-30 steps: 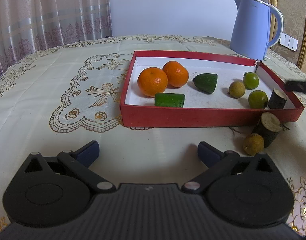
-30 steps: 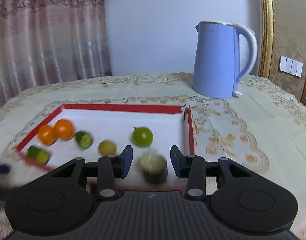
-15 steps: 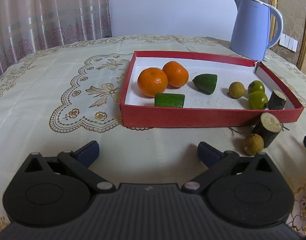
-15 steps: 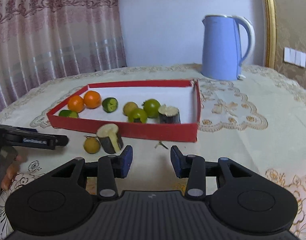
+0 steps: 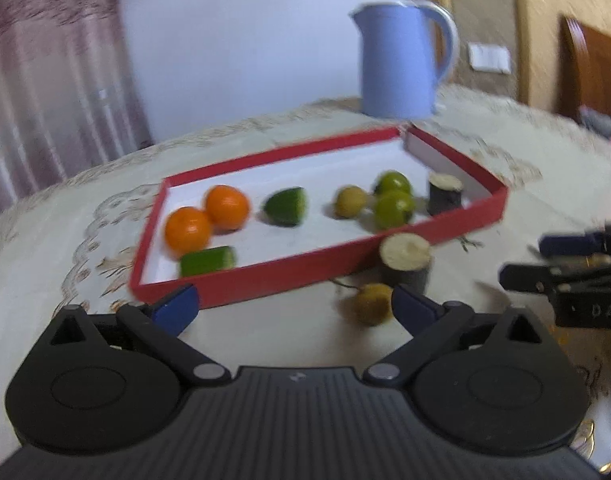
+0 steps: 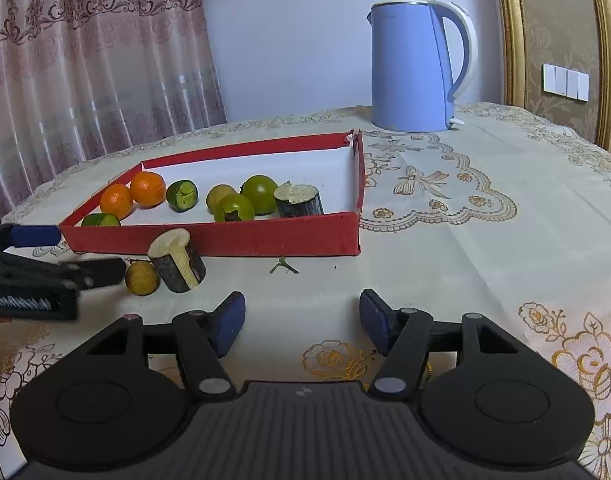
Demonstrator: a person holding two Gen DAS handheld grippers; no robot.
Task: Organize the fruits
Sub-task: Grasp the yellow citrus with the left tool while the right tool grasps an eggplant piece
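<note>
Our left claw [image 5: 293, 306] hangs spread and empty, seemingly lined up (the view is blurred) on the small brown fruit [image 5: 371, 303] lying outside the red tray [image 5: 265, 276] beside a cut stump [image 5: 405, 258], while our right claw [image 6: 301, 324] waits spread over bare cloth.

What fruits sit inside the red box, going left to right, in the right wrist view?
Cucumber piece → orange → orange → cucumber end → longan → green fruit → green fruit → sugarcane piece.

Both wrist views sit low, near, facing one red tray [image 5: 345, 256] [image 6: 225, 240] — left blurred.
</note>
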